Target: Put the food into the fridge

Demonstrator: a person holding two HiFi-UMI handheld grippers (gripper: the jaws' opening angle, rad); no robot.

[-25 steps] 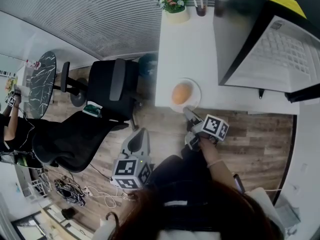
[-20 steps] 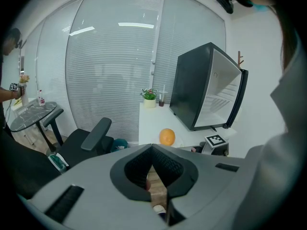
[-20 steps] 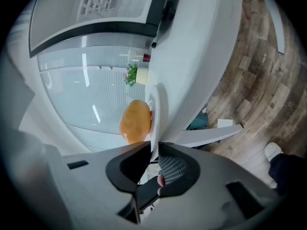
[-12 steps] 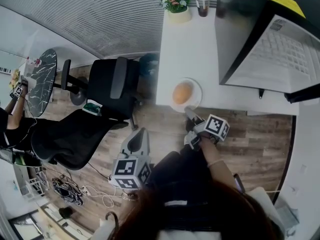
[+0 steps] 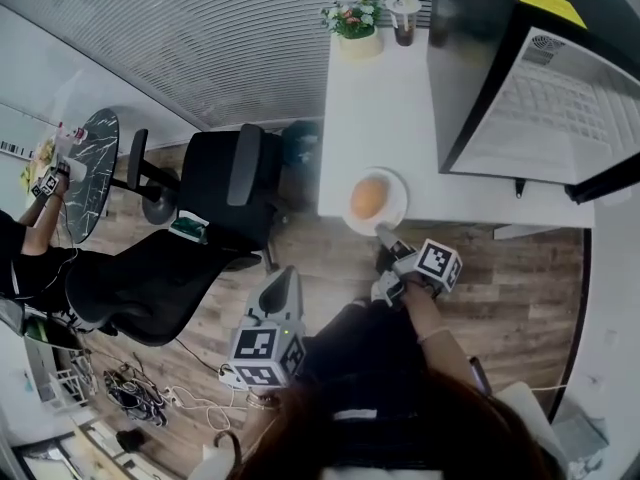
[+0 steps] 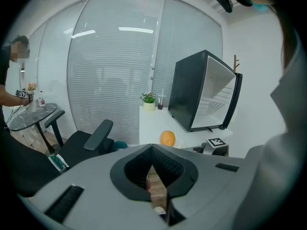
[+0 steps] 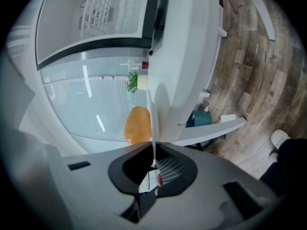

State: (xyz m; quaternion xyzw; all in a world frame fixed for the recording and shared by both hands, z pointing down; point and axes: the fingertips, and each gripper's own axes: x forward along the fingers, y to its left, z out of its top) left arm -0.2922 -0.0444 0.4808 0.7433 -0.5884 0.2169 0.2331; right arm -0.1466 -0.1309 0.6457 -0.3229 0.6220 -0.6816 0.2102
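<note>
The black box-shaped mini fridge (image 5: 475, 48) stands on the right of the long white table (image 5: 385, 118), with its door swung open and the pale inner lining showing. The small round white plate (image 5: 395, 190) sits at the table's near edge, partly overhanging it, and on the plate lies the task's thing, a round orange-coloured piece of food (image 5: 367, 198); whether it is a fruit or a bun I cannot tell. The right gripper (image 7: 154, 163) meets the table at that near edge: its jaws have just been closing and are now clamped on the plate's thin rim, which runs edge-on between the pads. The left gripper (image 6: 152, 150) hangs off the table, low and to its near left, jaws together with nothing between them. I judge the food light but apt to roll, so the plate serves as its carrier; the plate is stiff, breakable and probably smooth, and a pinch at one edge leaves its weight hanging out, so it wants to be kept level and perhaps steadied from the far rim. A yellow label (image 5: 545, 3) on the fridge above the table is too small to read; the only other print is the square markers on the gripper cubes.
</note>
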